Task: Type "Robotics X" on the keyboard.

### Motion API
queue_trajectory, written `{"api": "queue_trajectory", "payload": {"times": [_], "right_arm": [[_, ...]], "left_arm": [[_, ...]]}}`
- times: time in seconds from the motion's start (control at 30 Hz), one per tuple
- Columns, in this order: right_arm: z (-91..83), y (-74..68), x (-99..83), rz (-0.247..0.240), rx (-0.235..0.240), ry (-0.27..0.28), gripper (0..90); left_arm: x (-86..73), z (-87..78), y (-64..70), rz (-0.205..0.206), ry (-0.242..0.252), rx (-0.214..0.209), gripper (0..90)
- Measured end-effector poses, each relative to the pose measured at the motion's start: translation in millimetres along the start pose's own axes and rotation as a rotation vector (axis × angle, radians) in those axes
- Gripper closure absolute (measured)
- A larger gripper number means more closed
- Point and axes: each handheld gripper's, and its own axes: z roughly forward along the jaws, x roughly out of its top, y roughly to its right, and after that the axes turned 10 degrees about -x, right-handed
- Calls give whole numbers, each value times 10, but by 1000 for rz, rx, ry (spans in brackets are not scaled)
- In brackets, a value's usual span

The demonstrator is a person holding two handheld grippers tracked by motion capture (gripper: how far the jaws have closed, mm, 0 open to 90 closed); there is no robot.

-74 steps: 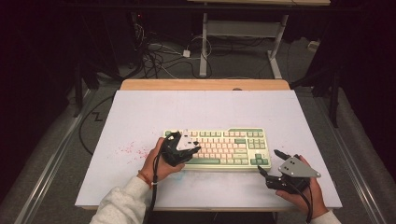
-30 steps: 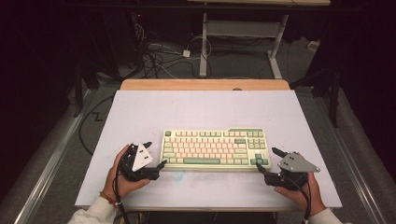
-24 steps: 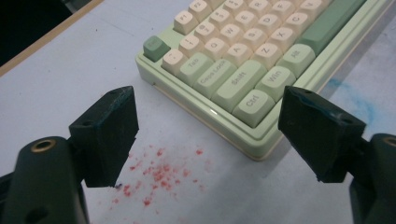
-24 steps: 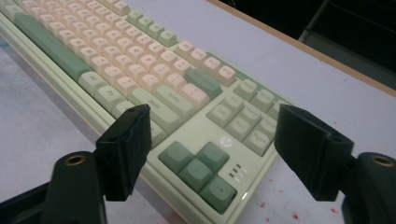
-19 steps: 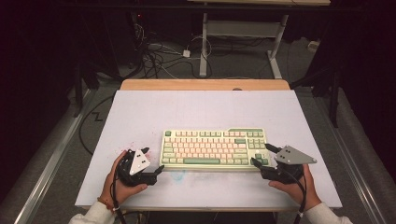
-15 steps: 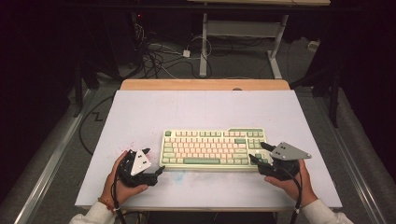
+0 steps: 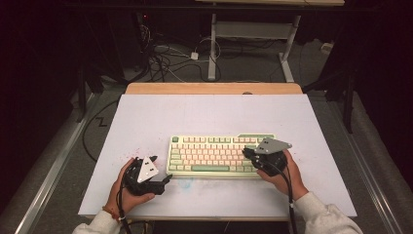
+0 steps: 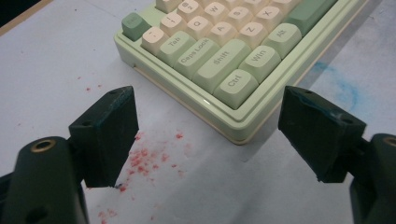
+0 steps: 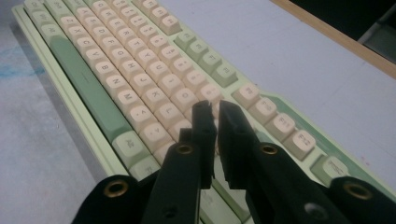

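Resting on the white sheet [image 7: 146, 122] that covers the table, the left gripper [image 7: 163, 181] sits just off the keyboard's [image 7: 214, 155] near-left corner, held in the person's left hand [image 7: 124, 187]. A grey three-cornered plate [image 7: 146, 169] tops its black body. In the left gripper view its jaws stand wide apart, holding nothing: two blocky, matte dark pads [image 8: 106, 135] with worn, slightly chipped faces. Between them lies the rounded corner of the keyboard case, smooth pale green plastic, with the sage Ctrl key [image 8: 235, 85] nearest. A scatter of small red specks [image 8: 147, 158] stains the sheet by the left pad, and a faint blue smear [image 8: 343, 91] marks the sheet to the right.

The keyboard itself is a long, low rectangle lying square across the middle of the table, with cream keycaps in the centre and green ones round the edges, plus a long, darker green space bar [image 9: 86, 88]. The keycaps are softly rounded and faintly glossy.

At the keyboard's right end the right gripper [image 7: 247, 152] hangs over the keys, gripped by the right hand [image 7: 282, 175], with the same grey plate on top. In the right gripper view its two slim black jaws are drawn almost together, only a narrow slit between them and nothing caught there, tips above the cream keys. A bare wooden strip [image 7: 214, 88] edges the table's far side.
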Motion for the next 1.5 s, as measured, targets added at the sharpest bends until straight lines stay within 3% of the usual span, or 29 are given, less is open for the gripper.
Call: {"api": "queue_trajectory", "payload": {"times": [0.53, 0.8, 0.9, 1.0, 1.17, 1.5], "right_arm": [[476, -167, 237, -46, 54, -69, 900], [564, -204, 260, -54, 41, -91, 900], [602, -218, 244, -82, 47, -135, 900], [578, -230, 255, -88, 50, -136, 896], [488, -191, 258, -44, 61, -85, 892], [256, -102, 276, -8, 46, 8, 840]], "left_arm": [[-32, -5, 14, -4, -12, -11, 191], [-38, -1, 15, 3, -24, -12, 191], [-41, 3, 14, 5, -35, -14, 192], [-38, 0, 19, 3, -29, -14, 192], [-34, 7, 13, 14, -30, -10, 191], [-28, 20, 7, 19, -41, -16, 192]]}}
